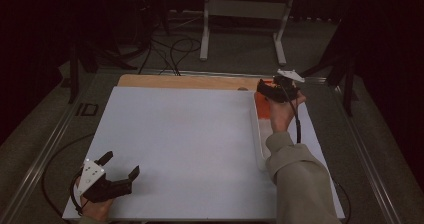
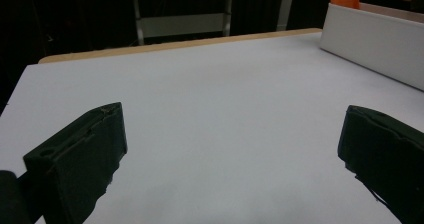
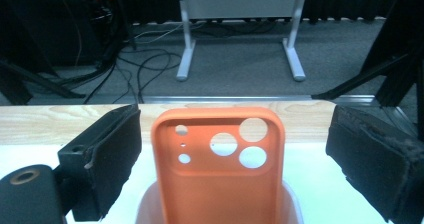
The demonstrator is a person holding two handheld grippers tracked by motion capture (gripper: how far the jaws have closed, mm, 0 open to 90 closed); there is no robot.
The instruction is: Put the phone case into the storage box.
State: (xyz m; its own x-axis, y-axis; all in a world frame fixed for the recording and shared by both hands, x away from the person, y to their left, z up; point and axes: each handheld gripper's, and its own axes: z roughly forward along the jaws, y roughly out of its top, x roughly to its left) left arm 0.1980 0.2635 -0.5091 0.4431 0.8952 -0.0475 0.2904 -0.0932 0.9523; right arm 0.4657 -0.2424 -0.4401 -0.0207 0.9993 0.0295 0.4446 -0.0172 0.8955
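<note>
Now | right claw [image 3: 232, 149] wide open, astride orange case [image 3: 220, 169] standing in white tray [image 1: 259, 134], nothing gripped | left claw [image 1: 120, 166] open, empty, near surface [image 1: 190, 134] edge | risk: off-centre closing tips case over

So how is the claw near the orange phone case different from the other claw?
The right claw is stretched to the table's far edge, while the left claw sits at the near corner. The right claw has the orange phone case between its jaws, untouched; the left claw has only bare white table. Both are black and open.
</note>
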